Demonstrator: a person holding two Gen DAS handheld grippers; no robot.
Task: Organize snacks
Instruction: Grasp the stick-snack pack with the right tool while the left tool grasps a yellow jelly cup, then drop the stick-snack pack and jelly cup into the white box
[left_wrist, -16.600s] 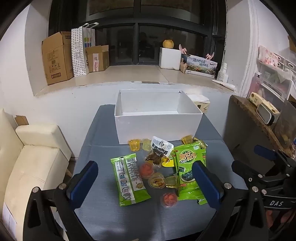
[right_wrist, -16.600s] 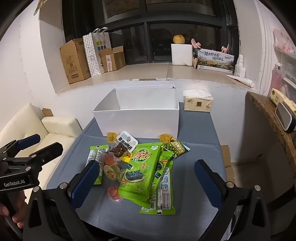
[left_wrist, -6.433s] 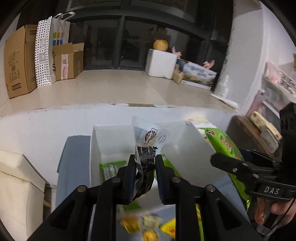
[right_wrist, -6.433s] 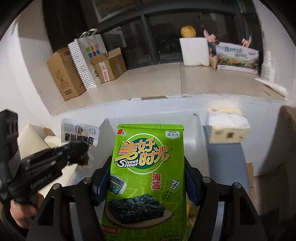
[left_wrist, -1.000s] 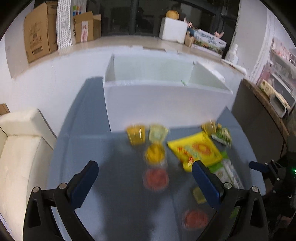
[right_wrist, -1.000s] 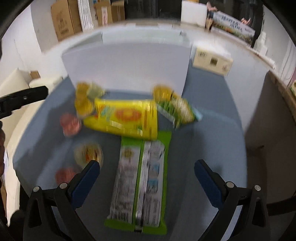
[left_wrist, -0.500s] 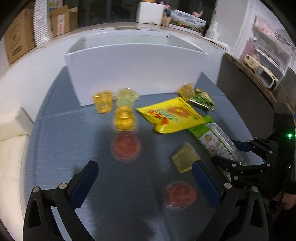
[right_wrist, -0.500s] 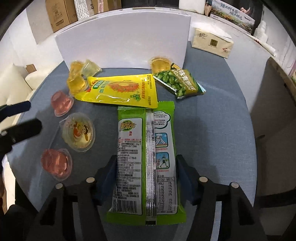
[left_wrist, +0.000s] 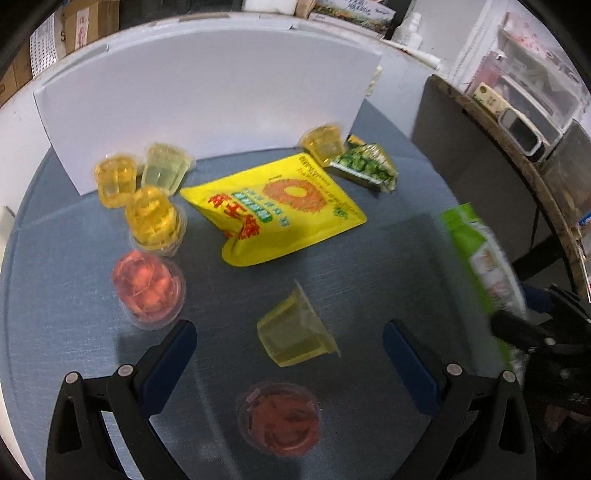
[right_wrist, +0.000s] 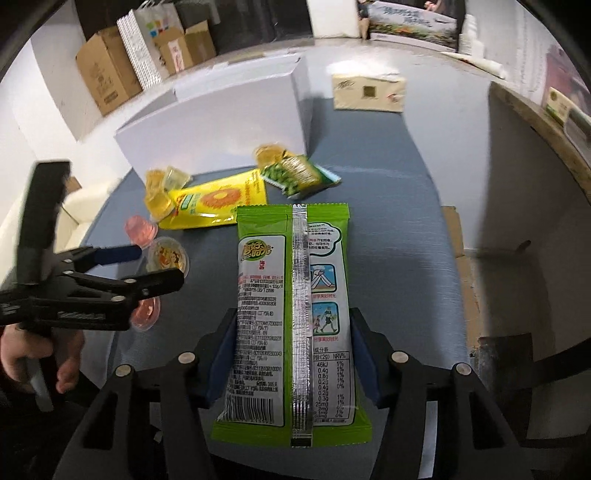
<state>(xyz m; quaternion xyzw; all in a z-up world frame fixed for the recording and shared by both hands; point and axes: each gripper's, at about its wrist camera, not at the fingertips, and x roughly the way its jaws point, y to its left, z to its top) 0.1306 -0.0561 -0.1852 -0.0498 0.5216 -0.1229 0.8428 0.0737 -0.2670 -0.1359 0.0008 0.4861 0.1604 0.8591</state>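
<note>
You're in a home living room: a cream sofa (right_wrist: 79, 206) sits at nine o'clock beside the grey-clothed table (right_wrist: 399, 221). At eleven o'clock, cardboard boxes (right_wrist: 107, 77) and a paper shopping bag (right_wrist: 142, 44) line a window ledge, with a tissue box (right_wrist: 367, 92) at one o'clock.

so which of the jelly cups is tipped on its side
The pale yellow jelly cup lying alone between the left gripper fingers, in front of the yellow packet. Its foil rim faces sideways; the other cups, yellow and red, all sit flat on the table.
</note>
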